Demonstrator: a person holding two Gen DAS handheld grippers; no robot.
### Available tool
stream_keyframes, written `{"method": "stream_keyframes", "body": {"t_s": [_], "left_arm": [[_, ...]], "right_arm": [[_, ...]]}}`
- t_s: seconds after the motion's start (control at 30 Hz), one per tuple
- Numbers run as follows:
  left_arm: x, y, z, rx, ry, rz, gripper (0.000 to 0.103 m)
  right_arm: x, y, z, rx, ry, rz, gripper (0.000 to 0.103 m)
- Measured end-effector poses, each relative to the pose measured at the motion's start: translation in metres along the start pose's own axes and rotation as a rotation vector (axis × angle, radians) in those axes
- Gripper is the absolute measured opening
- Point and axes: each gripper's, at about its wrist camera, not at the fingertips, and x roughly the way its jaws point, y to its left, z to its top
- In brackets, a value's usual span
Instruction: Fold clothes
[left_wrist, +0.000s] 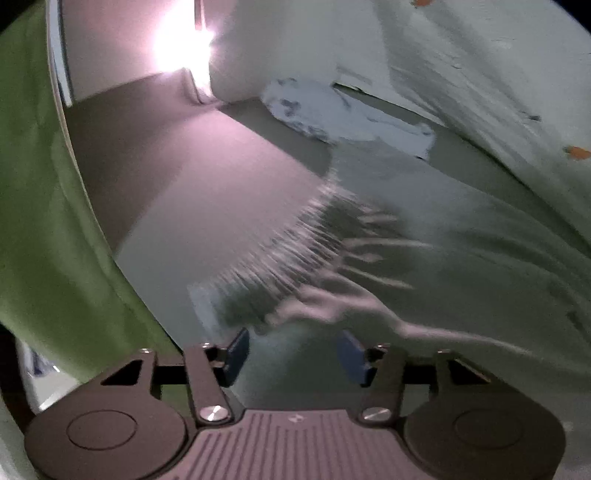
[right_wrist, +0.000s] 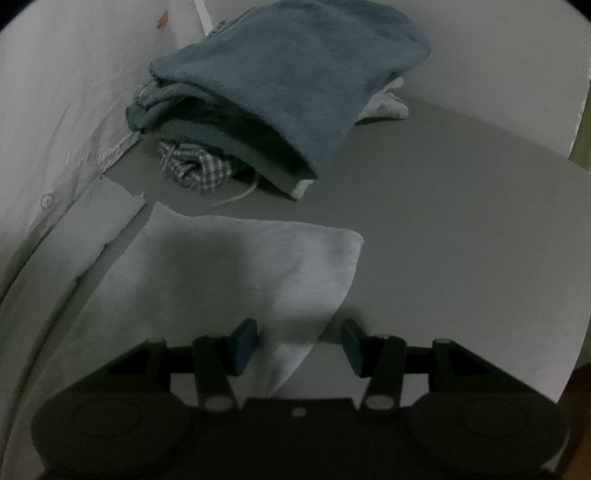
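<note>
In the left wrist view my left gripper is open, just short of a blurred pale garment with a gathered ribbed band; nothing is between the blue pads. A folded whitish cloth lies further back. In the right wrist view my right gripper is open over the corner of a white towel lying flat on the grey surface. The towel's corner reaches between the pads without being pinched.
A stack of folded clothes lies beyond the towel: a blue-grey towel on top, a checked cloth under it. A white sheet with orange marks lies at the left. A green cloth hangs at the left; a bright light glare shows at the back.
</note>
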Motion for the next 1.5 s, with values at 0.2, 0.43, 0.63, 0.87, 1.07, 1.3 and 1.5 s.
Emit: {"method": "stream_keyframes", "body": {"t_s": [0.2, 0.43, 0.63, 0.87, 1.07, 1.3, 1.5], "left_arm": [[0.026, 0.019, 0.007, -0.001, 0.057, 0.048, 0.066], [0.031, 0.018, -0.001, 0.036, 0.087, 0.023, 0.065], [0.034, 0.015, 0.002, 0.061, 0.09, 0.017, 0.058], [0.035, 0.019, 0.002, -0.018, 0.074, 0.014, 0.02], [0.027, 0.018, 0.014, -0.12, 0.068, 0.027, 0.01], [-0.01, 0.007, 0.059, -0.2, -0.01, 0.027, 0.01], [-0.037, -0.013, 0.087, -0.157, -0.077, 0.153, 0.01]], "right_arm": [[0.002, 0.007, -0.002, -0.037, 0.005, -0.012, 0.055], [0.011, 0.001, 0.012, 0.007, 0.011, -0.021, 0.06], [0.018, 0.005, 0.016, 0.017, 0.017, -0.014, 0.061], [0.019, 0.014, 0.013, -0.013, -0.012, -0.044, 0.047], [0.011, 0.015, 0.02, -0.049, -0.025, 0.067, 0.001], [-0.04, 0.004, 0.049, 0.049, -0.128, 0.219, 0.0], [-0.083, 0.002, 0.066, 0.098, -0.238, 0.231, 0.0]]}}
